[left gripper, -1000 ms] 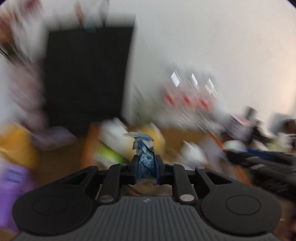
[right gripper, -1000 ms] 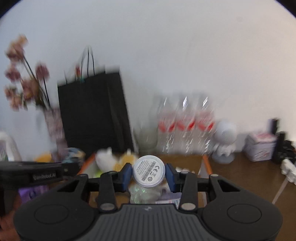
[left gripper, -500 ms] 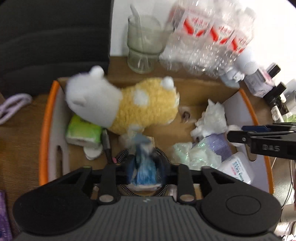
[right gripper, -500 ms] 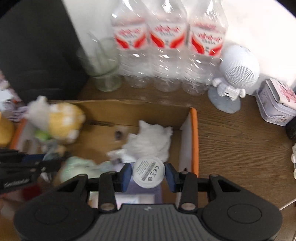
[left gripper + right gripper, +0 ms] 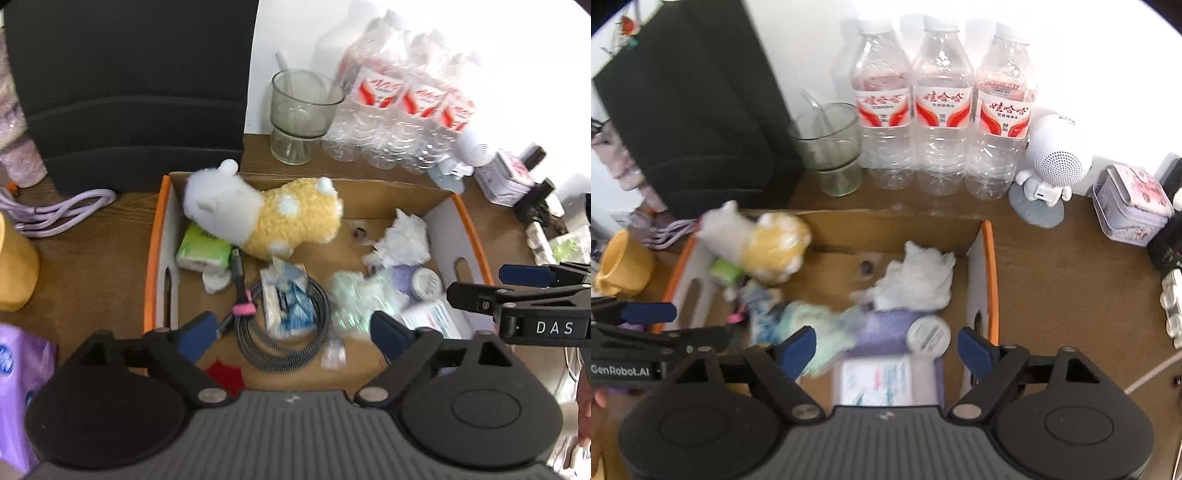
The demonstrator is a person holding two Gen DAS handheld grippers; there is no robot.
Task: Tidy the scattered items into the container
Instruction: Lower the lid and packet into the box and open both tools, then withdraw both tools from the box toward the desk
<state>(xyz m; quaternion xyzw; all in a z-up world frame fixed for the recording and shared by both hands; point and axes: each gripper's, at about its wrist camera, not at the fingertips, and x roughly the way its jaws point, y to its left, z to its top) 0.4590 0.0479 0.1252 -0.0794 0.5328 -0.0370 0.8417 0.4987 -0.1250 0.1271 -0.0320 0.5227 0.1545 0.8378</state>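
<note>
An orange-rimmed cardboard box (image 5: 155,258) holds a yellow-and-white plush toy (image 5: 280,218), a green tissue pack (image 5: 201,251), crumpled white paper (image 5: 402,240) and a coiled grey cable (image 5: 284,332). A blue tissue packet (image 5: 286,302) lies loose on that coil. My left gripper (image 5: 291,332) hangs over it, jaws opening wide, pads touching nothing. In the right wrist view a white round puck (image 5: 929,336) rests on a purple pack (image 5: 886,328) inside the box (image 5: 988,266). My right gripper (image 5: 886,347) is above it, jaws opening, nothing pressed between them.
Three water bottles (image 5: 942,110), a glass (image 5: 831,147) and a black bag (image 5: 129,92) stand behind the box. A white speaker figure (image 5: 1052,166) and a tin (image 5: 1134,206) sit right of it. A yellow mug (image 5: 624,266) and purple cord (image 5: 62,210) lie left.
Both grippers tipped down over the box and opened. The blue packet left the left jaws and lies on the cable; the white puck left the right jaws and lies in the box.
</note>
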